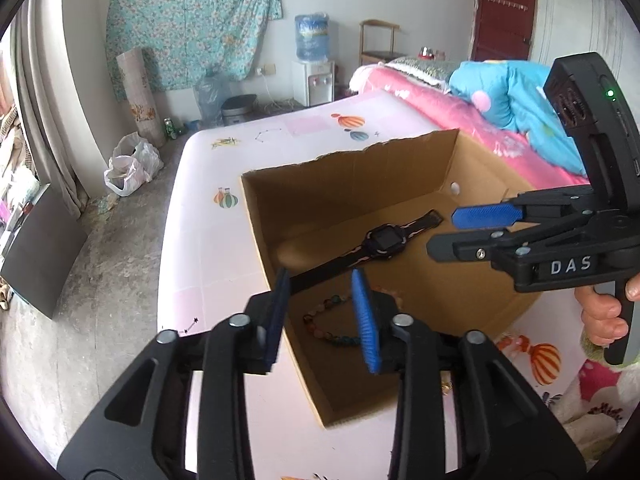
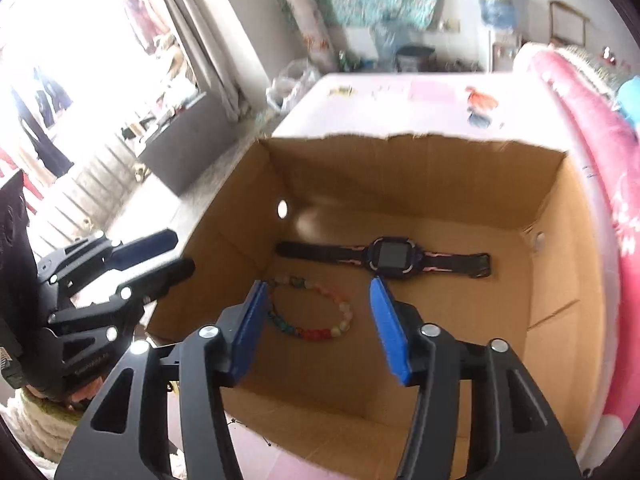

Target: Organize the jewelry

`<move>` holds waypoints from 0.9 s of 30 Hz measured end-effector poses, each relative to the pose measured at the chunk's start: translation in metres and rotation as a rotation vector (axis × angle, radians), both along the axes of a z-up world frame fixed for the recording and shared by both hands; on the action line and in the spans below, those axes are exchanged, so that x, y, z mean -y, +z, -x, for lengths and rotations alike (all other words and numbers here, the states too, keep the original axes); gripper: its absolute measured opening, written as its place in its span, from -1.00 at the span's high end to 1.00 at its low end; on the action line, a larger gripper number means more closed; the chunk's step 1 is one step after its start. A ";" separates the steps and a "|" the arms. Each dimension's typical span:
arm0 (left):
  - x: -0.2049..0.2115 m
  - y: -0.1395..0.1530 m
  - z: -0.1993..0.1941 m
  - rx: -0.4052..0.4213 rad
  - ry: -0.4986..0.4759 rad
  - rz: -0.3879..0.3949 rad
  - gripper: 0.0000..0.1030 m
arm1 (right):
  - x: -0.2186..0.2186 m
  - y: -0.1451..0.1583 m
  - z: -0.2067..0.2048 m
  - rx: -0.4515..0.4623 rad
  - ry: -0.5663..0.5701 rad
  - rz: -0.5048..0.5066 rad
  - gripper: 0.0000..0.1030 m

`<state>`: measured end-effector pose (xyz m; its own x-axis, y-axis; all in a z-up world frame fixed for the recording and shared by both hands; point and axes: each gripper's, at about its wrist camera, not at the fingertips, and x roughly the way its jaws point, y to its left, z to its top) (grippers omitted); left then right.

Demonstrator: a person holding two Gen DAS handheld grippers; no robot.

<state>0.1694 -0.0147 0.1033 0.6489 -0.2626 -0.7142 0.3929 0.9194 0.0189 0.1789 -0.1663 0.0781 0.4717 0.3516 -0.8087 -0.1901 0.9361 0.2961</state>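
A: Looking down into the cardboard box [image 2: 440, 184] on the pink table [image 1: 208, 240] from where I stand, the watch [image 2: 390, 258] lies flat on the box floor near the far wall, face up. In the right wrist view its long axis runs side to side, straps stretched out straight, buckle end to the right.

B: Same here. The bead bracelet [image 2: 316, 312] lies just in front of it, a loose oval ring, stretched a bit left to right. Can't tell if it touches the strap, looks slightly apart.

A: Both claws are empty. The right claw [image 2: 320, 320] hangs over the bracelet with its blue pads spread wide on either side, nothing pressed between them. The left claw [image 1: 320, 312] is parted too, pointing down over the near left wall of the box.

B: In the left wrist view that claw covers most of the bracelet [image 1: 332, 320], only a few beads show between the pads. The watch [image 1: 384, 240] runs diagonally there, one strap end hidden behind the left pad.

A: The person's hand [image 1: 604, 316] on the right claw's handle is cut off by the frame edge. The right view is blurry, so bead colours are hard to make out.
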 end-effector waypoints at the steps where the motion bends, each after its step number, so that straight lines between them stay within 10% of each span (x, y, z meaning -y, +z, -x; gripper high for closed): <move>1: 0.000 0.001 0.005 0.002 -0.001 0.008 0.26 | 0.000 0.005 0.006 0.017 -0.008 -0.009 -0.22; 14: -0.001 0.012 0.075 0.057 0.019 0.092 -0.13 | 0.014 0.032 0.084 0.160 -0.099 -0.073 -0.61; 27: 0.017 -0.037 0.115 -0.030 0.032 0.075 -0.27 | 0.028 0.003 0.155 0.155 -0.152 -0.094 -0.71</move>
<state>0.0544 -0.0318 0.0660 0.6364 -0.2956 -0.7125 0.3627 0.9299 -0.0618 0.0240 -0.1948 0.0808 0.6411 0.3375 -0.6893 -0.0988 0.9269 0.3620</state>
